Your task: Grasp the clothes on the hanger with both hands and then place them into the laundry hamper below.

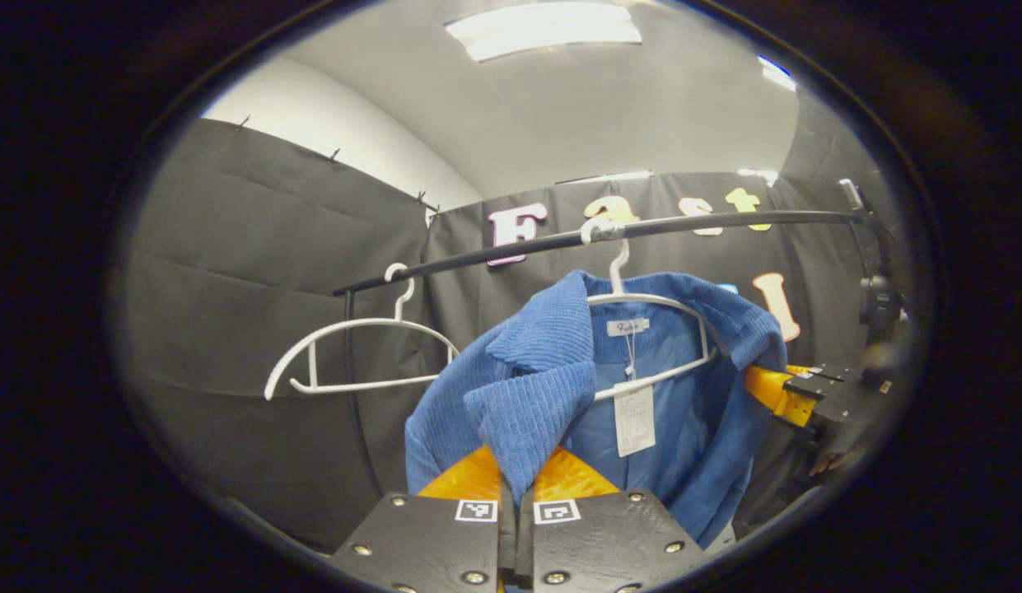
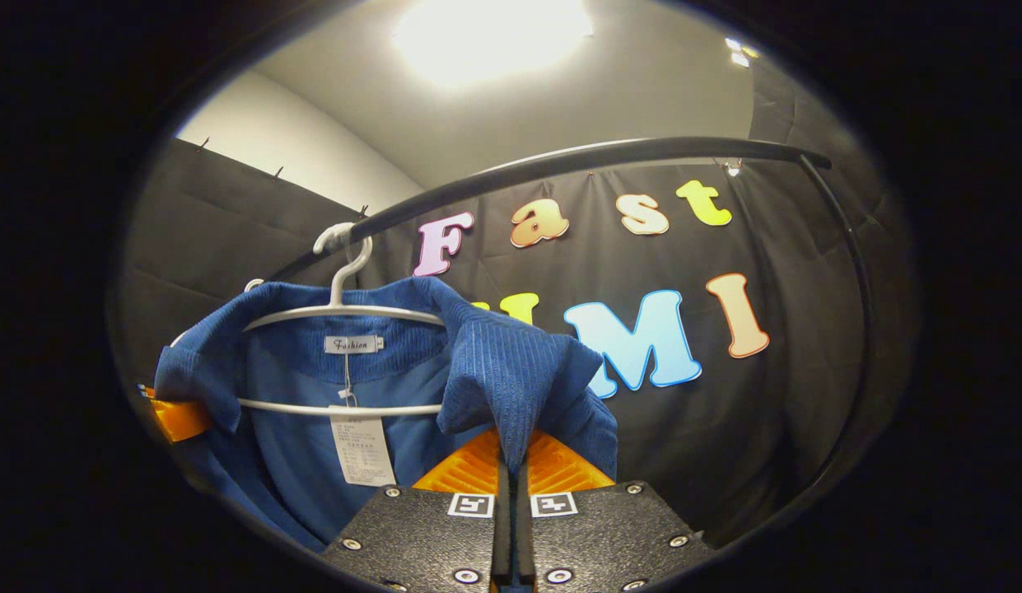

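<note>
A blue ribbed jacket (image 1: 527, 387) hangs on a white hanger (image 1: 651, 301) from a black rail (image 1: 642, 229). My left gripper (image 1: 517, 482) is shut on one front shoulder fold of the jacket, its orange fingers (image 1: 469, 478) pinching the cloth. In the right gripper view the same jacket (image 2: 511, 371) hangs on the hanger (image 2: 346, 311), and my right gripper (image 2: 512, 469) is shut on the other shoulder fold. My right gripper (image 1: 795, 395) also shows at the jacket's far side in the left gripper view. A paper tag (image 1: 634, 418) dangles inside the collar.
A second, bare white hanger (image 1: 354, 354) hangs on the rail to the left of the jacket. The rail (image 2: 576, 165) curves down into an upright post (image 1: 350, 362). Black cloth walls close in behind.
</note>
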`<state>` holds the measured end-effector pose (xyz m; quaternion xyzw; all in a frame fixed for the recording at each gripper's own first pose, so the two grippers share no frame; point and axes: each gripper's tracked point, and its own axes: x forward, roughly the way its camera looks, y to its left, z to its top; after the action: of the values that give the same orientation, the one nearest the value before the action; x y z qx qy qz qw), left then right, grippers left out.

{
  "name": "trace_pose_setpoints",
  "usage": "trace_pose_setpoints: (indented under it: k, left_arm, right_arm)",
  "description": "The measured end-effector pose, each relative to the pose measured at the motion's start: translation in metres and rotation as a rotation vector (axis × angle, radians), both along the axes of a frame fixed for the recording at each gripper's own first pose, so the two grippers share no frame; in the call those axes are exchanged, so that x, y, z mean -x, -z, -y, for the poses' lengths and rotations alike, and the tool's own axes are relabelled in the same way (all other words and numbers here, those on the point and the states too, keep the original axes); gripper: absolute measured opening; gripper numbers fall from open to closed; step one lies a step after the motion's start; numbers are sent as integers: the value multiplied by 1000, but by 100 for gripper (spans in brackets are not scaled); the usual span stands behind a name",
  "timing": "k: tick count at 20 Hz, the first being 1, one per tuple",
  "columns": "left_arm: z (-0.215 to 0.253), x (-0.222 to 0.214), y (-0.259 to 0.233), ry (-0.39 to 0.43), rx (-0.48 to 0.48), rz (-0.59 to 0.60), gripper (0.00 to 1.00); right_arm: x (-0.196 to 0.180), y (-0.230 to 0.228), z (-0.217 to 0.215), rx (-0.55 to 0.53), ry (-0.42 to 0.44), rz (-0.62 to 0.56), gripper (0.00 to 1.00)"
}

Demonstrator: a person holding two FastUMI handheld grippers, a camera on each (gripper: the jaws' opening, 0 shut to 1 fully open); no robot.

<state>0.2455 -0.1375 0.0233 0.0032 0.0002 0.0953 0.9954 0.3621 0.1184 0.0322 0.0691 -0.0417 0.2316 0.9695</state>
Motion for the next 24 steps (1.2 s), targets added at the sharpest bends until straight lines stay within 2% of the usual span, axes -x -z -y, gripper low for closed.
trace_pose_setpoints:
  k: [6,7,10,14,15,21,23,24]
  left_arm:
    - [-15,17,-33,9,-53,39,5]
    - [-18,19,-38,13,-63,39,1]
    - [-33,24,-54,3,-81,47,1]
    - [-59,22,-70,-34,-142,66,1]
    - [-63,20,-74,-32,-158,67,5]
    - [-85,17,-106,-43,-281,88,5]
    - [-93,14,-112,-41,-330,79,5]
    - [-97,11,-115,-41,-349,74,1]
  right_arm:
    - [-14,-35,28,-4,83,109,2]
    - [-15,-39,32,-3,90,122,2]
    - [-27,-50,47,4,123,164,2]
    - [-47,-53,59,22,154,184,2]
    - [-51,-54,61,25,162,189,2]
    - [-75,-44,62,63,176,204,2]
    - [-85,-42,70,54,208,202,2]
    - [-86,-42,71,47,219,198,2]
